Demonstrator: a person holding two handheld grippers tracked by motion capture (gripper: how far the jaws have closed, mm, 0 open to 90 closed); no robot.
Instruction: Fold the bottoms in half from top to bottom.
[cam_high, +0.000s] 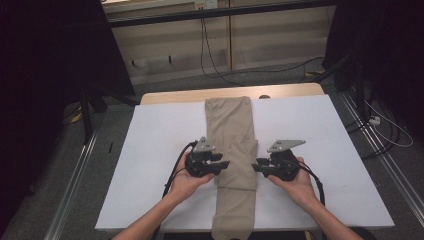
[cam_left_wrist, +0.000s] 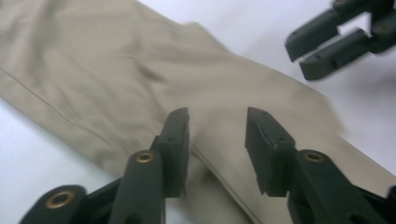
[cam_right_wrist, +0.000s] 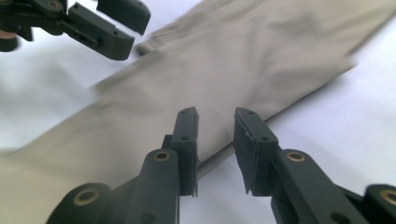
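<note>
The folded trousers (cam_high: 231, 150) lie flat along the middle of the white worktop (cam_high: 150, 165), their near end hanging over its near edge. The left gripper (cam_high: 224, 164) and right gripper (cam_high: 256, 167) face each other across the cloth, jaws open and empty at its two long edges. The left gripper view shows a seam (cam_left_wrist: 224, 177) running between its jaws. Bare worktop lies outward of both grippers.
</note>
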